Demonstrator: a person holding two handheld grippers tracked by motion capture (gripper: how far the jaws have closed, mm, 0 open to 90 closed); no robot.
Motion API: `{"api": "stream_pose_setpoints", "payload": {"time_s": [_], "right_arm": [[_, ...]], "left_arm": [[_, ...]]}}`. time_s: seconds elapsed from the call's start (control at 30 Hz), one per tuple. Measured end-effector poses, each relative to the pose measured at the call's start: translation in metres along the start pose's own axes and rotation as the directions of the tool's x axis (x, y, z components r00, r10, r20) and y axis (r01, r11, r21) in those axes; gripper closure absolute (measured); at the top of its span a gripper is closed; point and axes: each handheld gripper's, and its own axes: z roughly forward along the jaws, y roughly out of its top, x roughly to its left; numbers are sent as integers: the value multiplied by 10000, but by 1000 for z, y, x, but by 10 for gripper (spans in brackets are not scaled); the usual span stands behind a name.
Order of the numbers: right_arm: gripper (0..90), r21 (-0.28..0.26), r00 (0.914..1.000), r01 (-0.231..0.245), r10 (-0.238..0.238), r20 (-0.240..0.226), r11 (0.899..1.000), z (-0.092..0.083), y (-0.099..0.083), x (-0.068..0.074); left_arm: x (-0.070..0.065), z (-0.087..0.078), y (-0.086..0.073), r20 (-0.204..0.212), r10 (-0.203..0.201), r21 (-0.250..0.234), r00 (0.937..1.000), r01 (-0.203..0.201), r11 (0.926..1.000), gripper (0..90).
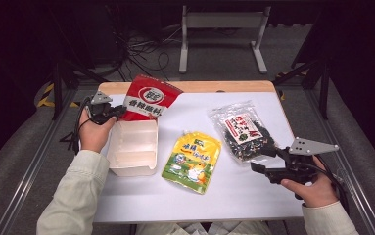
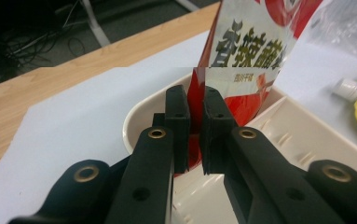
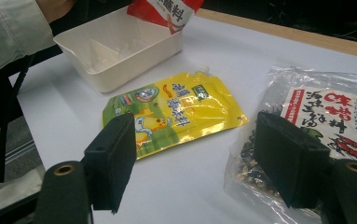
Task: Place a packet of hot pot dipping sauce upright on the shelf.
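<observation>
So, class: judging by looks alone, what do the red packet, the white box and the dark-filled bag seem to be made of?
Red packet: probably glossy plastic film; it shines and creases where the left tongs pinch it.
White box: likely moulded plastic, matt, with rounded rim and ridges.
Dark-filled bag: clear thin plastic, wrinkled, contents showing through, paper-looking label.

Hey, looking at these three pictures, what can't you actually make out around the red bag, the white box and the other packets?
- Red printed snack bag: its top is cut off by the left gripper view's upper edge; its clamped edge is hidden between the left gripper pads.
- White plastic divided box: its far end is covered by the bag in the high view.
- Clear bag of dark dried food: partly behind the right gripper.
- Yellow spouted pouch: print too small to read.
</observation>
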Motion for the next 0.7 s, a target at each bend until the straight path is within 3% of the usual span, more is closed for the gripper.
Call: {"api": "stream_pose_setpoints", "payload": {"time_s": [0.27, 0.53, 0.6, 0.63, 0.7], "right_arm": [[302, 32, 10000, -26, 26, -32, 10000, 1, -1, 0], [302, 85, 10000, -52, 52, -73, 10000, 3, -2, 0], [302, 90, 10000, -63, 63, -65, 9999, 3, -2, 0], [302, 86, 10000, -58, 58, -66, 9999, 3, -2, 1], [302, 60, 10000, -70, 70, -57, 10000, 3, -2, 1]], "left_arm": [[-6, 9, 3, -588, 133, 1284, 9982, -57, 9917, 844], [-9, 18, 5, -795, 256, 1932, 9965, -98, 9811, 840], [-11, 24, 3, -1016, 471, 2356, 9937, -220, 9716, 831], [-11, 28, 2, -1006, 558, 2788, 9934, -257, 9600, 824], [-15, 34, 2, -1253, 861, 2895, 9884, -466, 9560, 827]]}}
